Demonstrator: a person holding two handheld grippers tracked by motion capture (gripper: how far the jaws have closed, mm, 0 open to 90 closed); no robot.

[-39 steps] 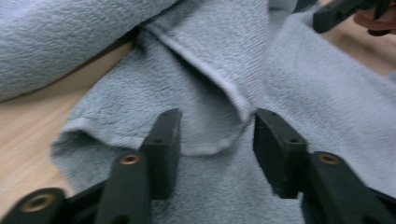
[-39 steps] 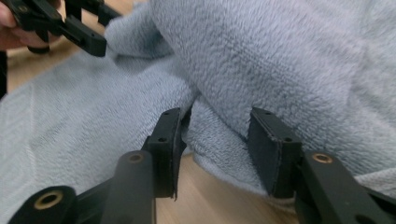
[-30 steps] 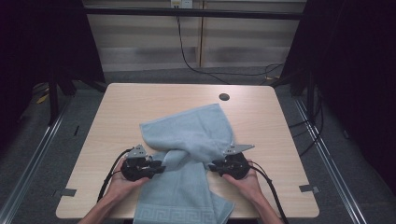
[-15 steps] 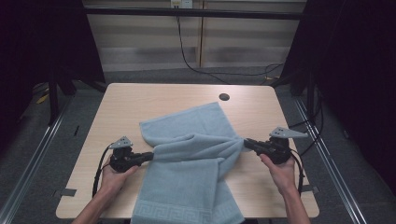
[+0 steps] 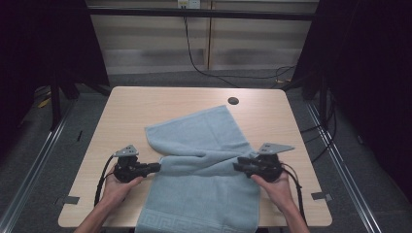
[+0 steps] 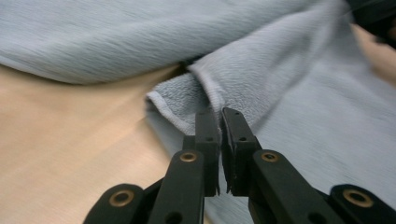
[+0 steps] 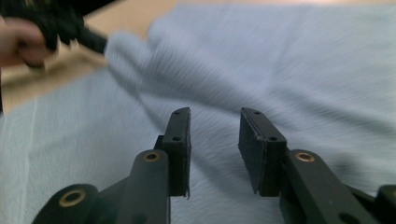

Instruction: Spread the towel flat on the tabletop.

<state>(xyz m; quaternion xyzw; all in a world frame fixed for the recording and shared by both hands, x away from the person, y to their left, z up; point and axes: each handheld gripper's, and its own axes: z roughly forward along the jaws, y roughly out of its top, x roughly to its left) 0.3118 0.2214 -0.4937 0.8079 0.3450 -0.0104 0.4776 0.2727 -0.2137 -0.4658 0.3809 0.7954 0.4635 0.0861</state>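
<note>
Terry cloth like this is soft and limp, so we judge the towel (image 5: 204,179) will sag and drape wherever we leave it unsupported, and it will not hold a shape by itself. It lies in the near half of the table (image 5: 145,107), its far corner pointing toward the far edge near a small dark hole (image 5: 233,101), its patterned end hanging over the near edge. A rolled fold crosses it from side to side between our hands.

Our left gripper (image 5: 154,168) sits at the left end of that fold, near the table's left edge; in the left gripper view its jaws stand almost together with the towel's hemmed edge (image 6: 205,95) at their tips, and the gap looks pinched on cloth. Our right gripper (image 5: 238,166) is at the fold's right end; in the right gripper view its jaws stand apart over the cloth, holding nothing.

The towel looks light and not slippery: the pile should catch well. We judge the stitched hem and corners the best hold, since a bite on the open middle would only bunch loose cloth.
</note>
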